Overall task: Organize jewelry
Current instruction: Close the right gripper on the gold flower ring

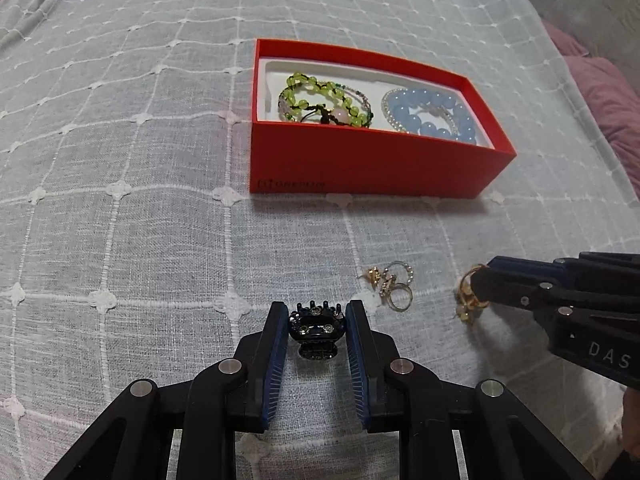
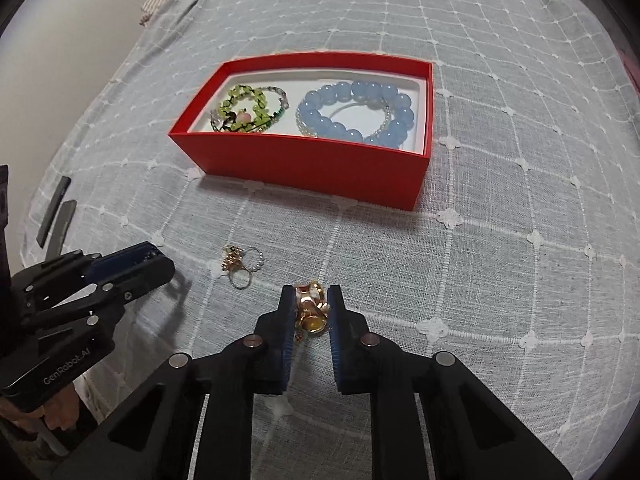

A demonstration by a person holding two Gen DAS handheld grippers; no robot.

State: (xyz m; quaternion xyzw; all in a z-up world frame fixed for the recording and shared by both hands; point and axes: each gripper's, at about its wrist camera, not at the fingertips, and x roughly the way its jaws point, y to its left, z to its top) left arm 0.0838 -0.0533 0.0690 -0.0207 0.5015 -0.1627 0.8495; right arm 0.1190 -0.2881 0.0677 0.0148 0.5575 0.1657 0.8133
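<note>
My left gripper (image 1: pixel 317 314) is shut on a small black hair clip (image 1: pixel 317 330) set with stones, down on the bedspread. My right gripper (image 2: pixel 311 300) is shut on a cluster of gold rings (image 2: pixel 310 309), one with a yellow stone; from the left wrist view the same gold rings (image 1: pixel 466 294) sit at its fingertips. A loose heap of rings (image 1: pixel 390 286) lies between the two grippers, also the heap of rings (image 2: pixel 239 264) left of my right gripper. Beyond stands the open red box (image 1: pixel 360 164) holding a green bead bracelet (image 1: pixel 320 100) and a blue bead bracelet (image 1: pixel 432 114).
Everything rests on a grey quilted bedspread (image 1: pixel 120 160) with white stitched squares. Purple cushions (image 1: pixel 600 96) lie at the far right. Two dark flat strips (image 2: pixel 56 216) sit near the bed's left edge. A hand (image 2: pixel 48 416) holds the left gripper.
</note>
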